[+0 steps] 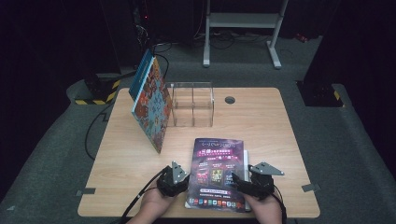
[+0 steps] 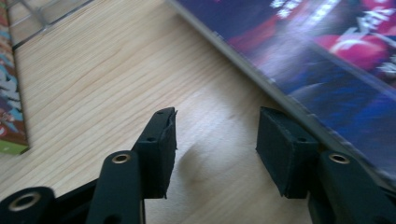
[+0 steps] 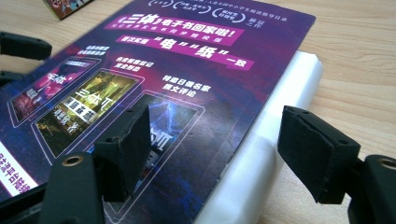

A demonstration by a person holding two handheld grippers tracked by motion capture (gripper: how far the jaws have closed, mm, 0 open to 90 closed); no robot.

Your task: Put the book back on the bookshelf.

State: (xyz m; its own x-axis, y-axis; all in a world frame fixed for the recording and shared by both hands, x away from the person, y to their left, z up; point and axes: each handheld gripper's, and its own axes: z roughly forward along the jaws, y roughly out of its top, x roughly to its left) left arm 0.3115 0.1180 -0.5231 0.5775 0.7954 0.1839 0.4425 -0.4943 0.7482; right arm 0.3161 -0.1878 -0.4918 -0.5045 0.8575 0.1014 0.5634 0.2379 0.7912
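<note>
Dark floor and black equipment surround a light wooden table (image 1: 280, 121), where a purple book (image 1: 217, 172) lies flat near the front edge, a little right of the middle, its cover facing up with white and pink print. Its pale page block shows along the right side in the right gripper view, where the cover overhangs the white pages.

At the book's left edge sits the left gripper (image 1: 173, 179), held in a hand (image 1: 154, 205) that comes in over the front edge. In the left gripper view its jaws stand partly apart with bare wood between them; one pad (image 2: 280, 149) lies just beside the book's edge (image 2: 289, 100), and nothing is gripped.

On the book's right side sits the right gripper (image 1: 254, 182), held in the other hand (image 1: 266, 210). In the right gripper view its jaws stand well apart, one above the purple cover and the other out past the white page block (image 3: 266, 154), above bare wood. The pads do not press on the book.

Farther back, toward the rear edge, stands a clear acrylic rack (image 1: 192, 105) with dividers. A large book with a colourful patterned cover (image 1: 152, 102) leans tilted against the rack's left side. A round grey cable hole (image 1: 229, 99) sits in the table near the rear edge, right of the rack.
</note>
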